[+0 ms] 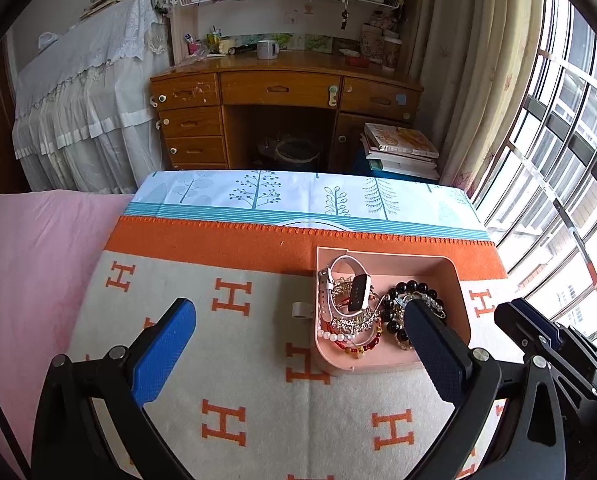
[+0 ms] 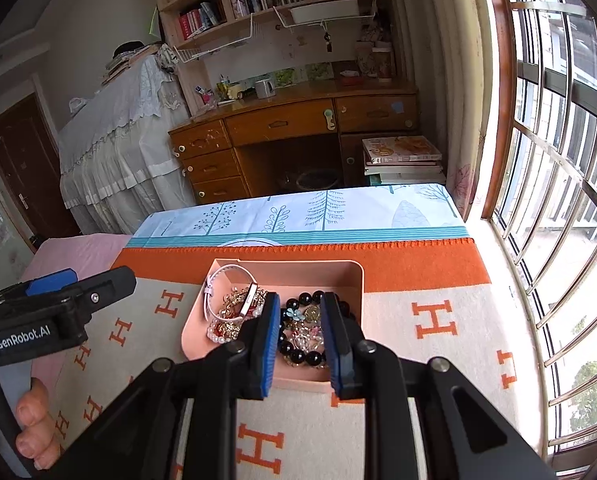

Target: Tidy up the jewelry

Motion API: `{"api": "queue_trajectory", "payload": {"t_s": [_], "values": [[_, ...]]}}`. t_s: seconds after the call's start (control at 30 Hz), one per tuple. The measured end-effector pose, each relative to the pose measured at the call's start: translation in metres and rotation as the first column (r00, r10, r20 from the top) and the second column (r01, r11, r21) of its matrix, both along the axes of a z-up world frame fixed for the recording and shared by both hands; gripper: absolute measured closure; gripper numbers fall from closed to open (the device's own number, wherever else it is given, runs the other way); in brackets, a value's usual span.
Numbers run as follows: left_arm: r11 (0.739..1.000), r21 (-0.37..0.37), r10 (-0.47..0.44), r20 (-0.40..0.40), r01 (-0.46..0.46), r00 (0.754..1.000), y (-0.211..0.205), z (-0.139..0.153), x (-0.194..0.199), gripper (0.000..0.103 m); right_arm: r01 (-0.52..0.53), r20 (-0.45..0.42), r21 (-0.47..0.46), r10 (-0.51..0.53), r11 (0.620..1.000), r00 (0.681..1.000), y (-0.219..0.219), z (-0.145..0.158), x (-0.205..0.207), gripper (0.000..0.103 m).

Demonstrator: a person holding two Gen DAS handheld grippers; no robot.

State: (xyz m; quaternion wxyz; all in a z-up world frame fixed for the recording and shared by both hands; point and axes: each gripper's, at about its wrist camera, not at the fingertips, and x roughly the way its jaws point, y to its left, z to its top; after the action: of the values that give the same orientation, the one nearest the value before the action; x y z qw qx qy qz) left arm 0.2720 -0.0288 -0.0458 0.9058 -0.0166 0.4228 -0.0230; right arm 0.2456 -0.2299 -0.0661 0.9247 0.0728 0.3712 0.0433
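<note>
A pink tray (image 1: 454, 280) sits on the orange-and-cream H-patterned blanket. It holds a white smartwatch (image 1: 358, 294), a black bead bracelet (image 1: 410, 290), pearl and red bead strands (image 1: 350, 340) and gold chains. A small white ring (image 1: 301, 310) lies on the blanket just left of the tray. My left gripper (image 1: 298, 316) is wide open, its right finger over the tray's beads. In the right wrist view, the tray (image 2: 350, 276) shows the watch (image 2: 218, 280) and black beads (image 2: 302, 356). My right gripper (image 2: 300, 308) is partly open, empty, hovering over the black bracelet.
The blanket (image 1: 226, 360) lies on a tree-print sheet (image 1: 298, 192) beside pink bedding (image 1: 30, 260). A wooden desk (image 1: 282, 92), stacked books (image 1: 402, 148), curtains and a barred window (image 1: 558, 160) are beyond. The right gripper's body (image 1: 550, 344) is at the tray's right.
</note>
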Motion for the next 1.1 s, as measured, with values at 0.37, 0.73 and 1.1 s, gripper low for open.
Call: {"api": "queue_trajectory", "payload": {"t_s": [0.37, 0.73, 1.1], "values": [[0.997, 0.055, -0.051, 0.011, 0.050, 0.999, 0.000, 0.005, -0.075, 0.001, 0.025, 0.000, 0.008, -0.025, 1.000, 1.000, 0.003, 0.014, -0.073, 0.069], [0.993, 0.083, -0.078, -0.017, 0.079, 0.997, -0.005, 0.005, -0.164, 0.001, -0.025, -0.003, 0.009, 0.025, 1.000, 1.000, 0.024, 0.027, -0.150, 0.052], [0.996, 0.078, -0.055, 0.068, 0.049, 0.996, -0.008, 0.028, -0.202, 0.001, -0.015, 0.094, 0.009, 0.014, 1.000, 0.995, 0.032, 0.046, -0.192, 0.042]]}}
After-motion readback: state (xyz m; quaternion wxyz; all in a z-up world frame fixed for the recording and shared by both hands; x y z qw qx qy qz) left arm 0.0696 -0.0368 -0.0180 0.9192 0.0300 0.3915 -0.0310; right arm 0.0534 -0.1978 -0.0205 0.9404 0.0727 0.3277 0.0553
